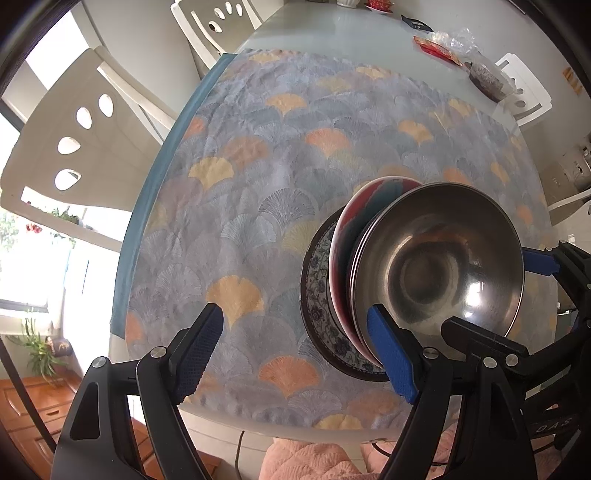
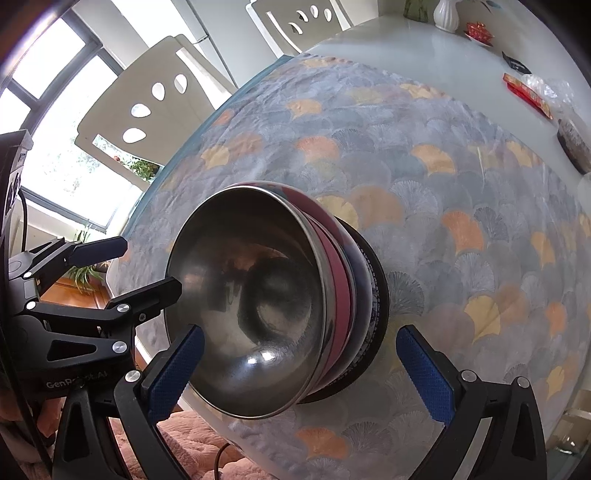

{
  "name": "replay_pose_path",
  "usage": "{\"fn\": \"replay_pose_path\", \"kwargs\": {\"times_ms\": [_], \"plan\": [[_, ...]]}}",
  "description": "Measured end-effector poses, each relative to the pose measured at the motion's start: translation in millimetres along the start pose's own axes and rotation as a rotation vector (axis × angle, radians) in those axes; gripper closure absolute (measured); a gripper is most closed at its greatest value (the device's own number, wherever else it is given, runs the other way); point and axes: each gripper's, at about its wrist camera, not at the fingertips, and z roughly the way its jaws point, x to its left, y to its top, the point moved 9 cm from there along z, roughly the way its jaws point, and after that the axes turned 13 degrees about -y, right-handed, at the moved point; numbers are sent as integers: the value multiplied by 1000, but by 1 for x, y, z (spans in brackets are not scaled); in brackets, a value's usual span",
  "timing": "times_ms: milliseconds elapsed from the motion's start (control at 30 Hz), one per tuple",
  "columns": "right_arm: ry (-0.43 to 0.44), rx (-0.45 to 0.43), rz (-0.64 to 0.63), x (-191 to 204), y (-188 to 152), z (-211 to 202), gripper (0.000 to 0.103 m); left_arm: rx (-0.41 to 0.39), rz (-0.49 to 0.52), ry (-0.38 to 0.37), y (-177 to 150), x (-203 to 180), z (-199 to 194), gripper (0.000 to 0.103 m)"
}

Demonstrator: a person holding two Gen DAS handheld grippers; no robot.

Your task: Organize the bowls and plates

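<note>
A stack stands on the patterned cloth near the table's front edge: a dark floral-rimmed plate at the bottom, a red bowl on it, and a steel bowl on top. The stack also shows in the right wrist view: plate, red bowl, steel bowl. My left gripper is open and empty, its right finger just in front of the stack. My right gripper is open, its fingers straddling the stack without touching it. The right gripper shows in the left view, the left gripper in the right view.
The blue-grey fan-patterned cloth covers most of the glass table. White chairs stand along the left side. A red packet, plastic wrap and a dark dish lie at the far right. A white vase stands at the far end.
</note>
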Motion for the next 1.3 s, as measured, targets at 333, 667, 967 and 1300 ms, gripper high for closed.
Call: {"fn": "replay_pose_path", "kwargs": {"times_ms": [333,667,967,1300], "plan": [[0,2,-2,-1,-1,1,0,-6,7,8,0,1,-2,24],[-4,3,1,-3,-2,1,0,0,16,12,-1,0,0,24],[-2,3,2,-3,-3,2,0,-1,17,16,-1,-1,0,24],[-1,6,-5,-2,-3,4,0,7,23,15,1,4,1,24]]}}
